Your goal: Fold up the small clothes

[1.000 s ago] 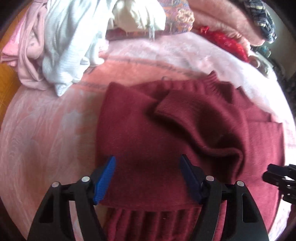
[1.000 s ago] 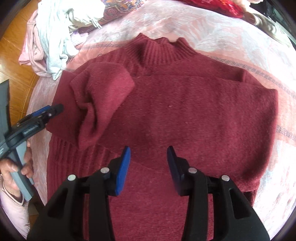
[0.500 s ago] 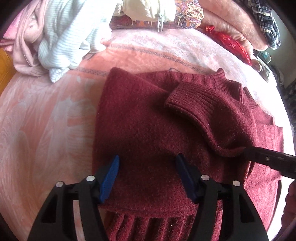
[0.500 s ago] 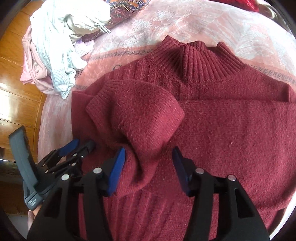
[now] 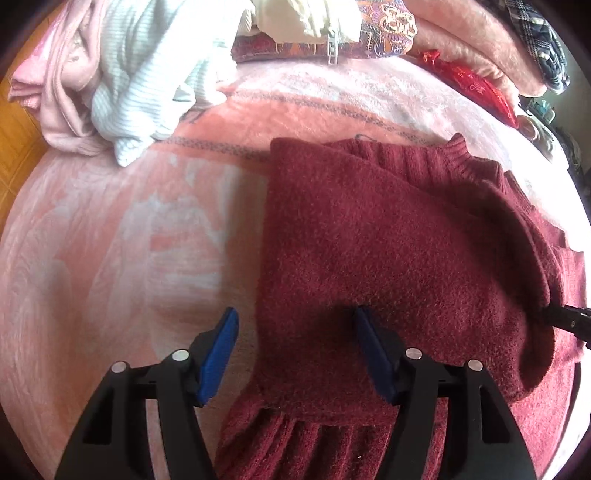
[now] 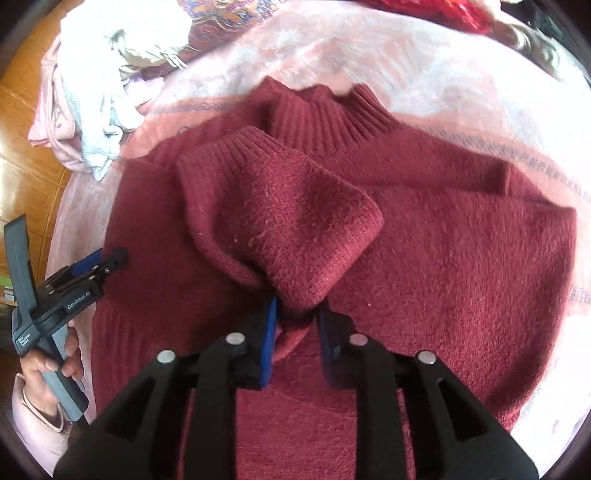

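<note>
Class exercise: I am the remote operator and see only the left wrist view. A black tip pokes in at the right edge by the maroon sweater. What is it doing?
Observer: That is the right gripper, shut on the folded sleeve.
Operator: Which part of the sleeve?
Observer: The bend, opposite its ribbed cuff.
Operator: And my own gripper?
Observer: The left gripper hovers by the sweater's left edge, holding nothing.

Pink plush blanket (image 5: pixel 110 258) covers the bed, grey patterned stripe across it. Orange wood parquet floor (image 6: pixel 26 177) on the left side. Heap of pink and white laundry (image 5: pixel 122 74) at bed's far left corner, patterned cushion (image 5: pixel 384 26) beside it. Bright daylight.
</note>
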A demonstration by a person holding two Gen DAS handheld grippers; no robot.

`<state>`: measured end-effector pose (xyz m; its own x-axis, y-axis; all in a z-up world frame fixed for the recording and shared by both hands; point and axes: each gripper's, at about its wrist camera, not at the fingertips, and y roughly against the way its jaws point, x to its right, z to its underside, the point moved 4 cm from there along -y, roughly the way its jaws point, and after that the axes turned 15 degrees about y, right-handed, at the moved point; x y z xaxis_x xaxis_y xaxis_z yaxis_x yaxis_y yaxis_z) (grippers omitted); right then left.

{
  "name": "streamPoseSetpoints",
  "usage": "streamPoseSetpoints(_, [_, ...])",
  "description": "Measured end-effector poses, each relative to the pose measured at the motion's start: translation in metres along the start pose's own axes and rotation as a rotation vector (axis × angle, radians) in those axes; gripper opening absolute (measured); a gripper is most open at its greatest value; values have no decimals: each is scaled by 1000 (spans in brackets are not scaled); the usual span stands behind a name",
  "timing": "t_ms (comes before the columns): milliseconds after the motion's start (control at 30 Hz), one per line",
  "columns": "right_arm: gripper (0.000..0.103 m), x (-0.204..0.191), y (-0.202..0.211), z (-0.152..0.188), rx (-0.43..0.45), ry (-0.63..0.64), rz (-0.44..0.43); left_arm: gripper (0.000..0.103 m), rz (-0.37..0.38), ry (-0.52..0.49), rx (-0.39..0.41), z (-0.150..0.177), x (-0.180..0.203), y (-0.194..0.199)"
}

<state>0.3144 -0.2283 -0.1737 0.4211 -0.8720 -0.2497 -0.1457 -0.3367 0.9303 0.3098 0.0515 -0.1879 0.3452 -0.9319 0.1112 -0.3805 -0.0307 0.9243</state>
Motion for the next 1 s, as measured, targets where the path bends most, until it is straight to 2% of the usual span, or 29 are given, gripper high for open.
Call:
streamPoseSetpoints(67, [42,3,12,-3,7,-1,23,68,-2,-1,-7,-2,1,1])
streamPoseSetpoints(200, [42,-17,44,-20,98,98,126,67,37,39,-14,-10,-1,8])
streamPoseSetpoints(267, [42,-34,47,-26,115,121,99,67,47,36,-10,-12,1,12])
streamPoseSetpoints(333, [40,-49,37,-35,106,138,70,67,39,15,-16,-8,5,12])
streamPoseSetpoints(467, [38,-76,-2,-53,38,151,69,67,36,-21,-34,-1,11,7])
streamPoseSetpoints(567, [30,-79,-22,-52,-14,135,102,67,48,-20,-39,-1,11,6])
streamPoseSetpoints(600, [17,-77,-25,-50,-23,130,110,67,61,-4,-48,-2,9,5])
streamPoseSetpoints(700, [6,-67,-23,-48,-10,94,81,67,108,67,-63,-5,2,1])
streamPoseSetpoints(833, [5,-54,0,-40,60,55,42,67,128,119,-50,-8,2,0])
streamPoseSetpoints(1000, [6,-10,46,1,124,-41,27,68,111,108,-46,-9,4,-4])
